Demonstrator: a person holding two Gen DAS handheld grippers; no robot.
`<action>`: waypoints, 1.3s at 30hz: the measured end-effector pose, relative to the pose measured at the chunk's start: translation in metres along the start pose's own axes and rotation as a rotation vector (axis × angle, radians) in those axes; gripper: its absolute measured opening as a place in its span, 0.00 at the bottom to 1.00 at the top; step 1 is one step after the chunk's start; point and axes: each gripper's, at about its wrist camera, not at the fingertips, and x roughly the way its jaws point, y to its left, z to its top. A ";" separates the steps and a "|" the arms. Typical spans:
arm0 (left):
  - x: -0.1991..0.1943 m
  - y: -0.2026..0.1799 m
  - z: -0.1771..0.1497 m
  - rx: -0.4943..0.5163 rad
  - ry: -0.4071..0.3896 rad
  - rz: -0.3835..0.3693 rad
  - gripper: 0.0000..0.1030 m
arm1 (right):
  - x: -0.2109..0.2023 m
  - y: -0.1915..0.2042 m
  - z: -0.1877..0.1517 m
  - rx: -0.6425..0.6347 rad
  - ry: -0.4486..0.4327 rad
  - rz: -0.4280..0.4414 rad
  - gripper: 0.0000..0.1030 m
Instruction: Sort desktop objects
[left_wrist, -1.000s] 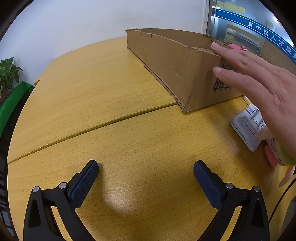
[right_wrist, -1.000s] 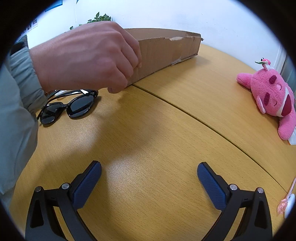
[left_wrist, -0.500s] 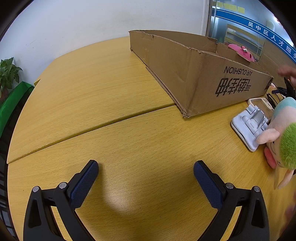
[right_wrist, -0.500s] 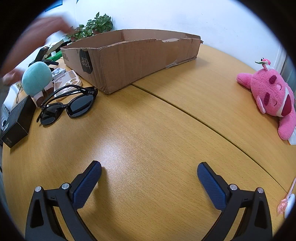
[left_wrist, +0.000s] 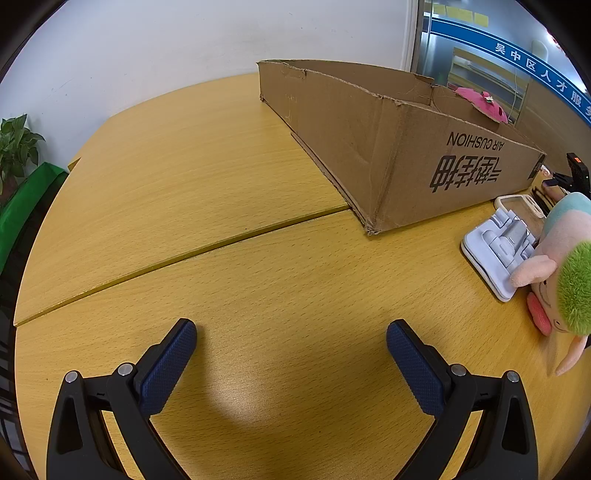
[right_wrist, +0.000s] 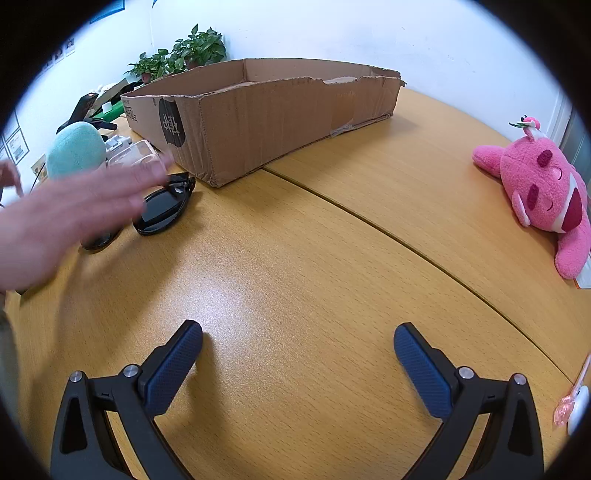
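Black sunglasses (right_wrist: 162, 210) lie forward-left of right gripper (right_wrist: 298, 352) — long axis slanting toward cardboard box (right_wrist: 266, 118); left gripper (left_wrist: 291, 349) farther. Both tongs wide apart, empty.

A white wall (left_wrist: 166, 40) rises behind the yellow wooden table (left_wrist: 207, 158), potted plants (right_wrist: 192, 51) alongside.

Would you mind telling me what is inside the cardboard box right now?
From the right wrist view, the cardboard box shows only bare inner walls. Its floor is hidden behind the near wall, so low contents cannot be ruled out.
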 end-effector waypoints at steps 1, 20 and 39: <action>0.000 0.000 0.000 0.000 0.000 0.000 1.00 | 0.000 0.000 0.000 0.000 0.000 0.000 1.00; 0.000 0.002 0.000 -0.001 0.000 0.000 1.00 | 0.000 0.003 -0.002 0.001 0.000 -0.001 1.00; 0.002 -0.011 0.001 -0.148 -0.004 0.110 1.00 | 0.002 0.006 -0.005 0.002 -0.001 -0.002 1.00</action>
